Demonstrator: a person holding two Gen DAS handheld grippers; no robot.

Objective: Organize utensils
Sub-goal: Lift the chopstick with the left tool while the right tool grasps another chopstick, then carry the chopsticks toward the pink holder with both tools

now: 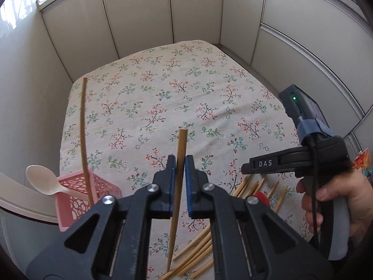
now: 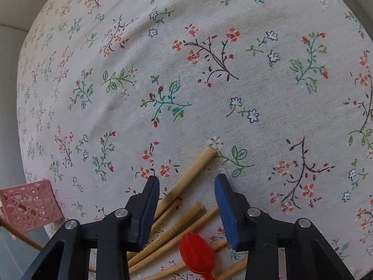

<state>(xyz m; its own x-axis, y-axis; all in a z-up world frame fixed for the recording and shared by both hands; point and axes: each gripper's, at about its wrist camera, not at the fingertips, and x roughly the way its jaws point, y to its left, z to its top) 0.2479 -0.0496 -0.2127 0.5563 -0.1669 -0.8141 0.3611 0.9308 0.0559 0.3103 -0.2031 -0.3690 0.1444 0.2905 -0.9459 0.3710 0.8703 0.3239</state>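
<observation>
Left gripper [image 1: 180,163]: jaws pinching one chopstick [image 1: 180,149], held near upright above the floral-cloth counter [image 1: 163,88]. Pink basket [image 1: 77,196] sits left of it, holding a white spoon [image 1: 40,179] and another chopstick [image 1: 84,128]. Right gripper [image 2: 187,186]: jaws spread, holding nothing, hovering over the loose chopstick pile [image 2: 186,177] and red spoon [image 2: 197,254], right of the basket.

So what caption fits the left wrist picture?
Left gripper lifts one chopstick near the pink basket.
</observation>
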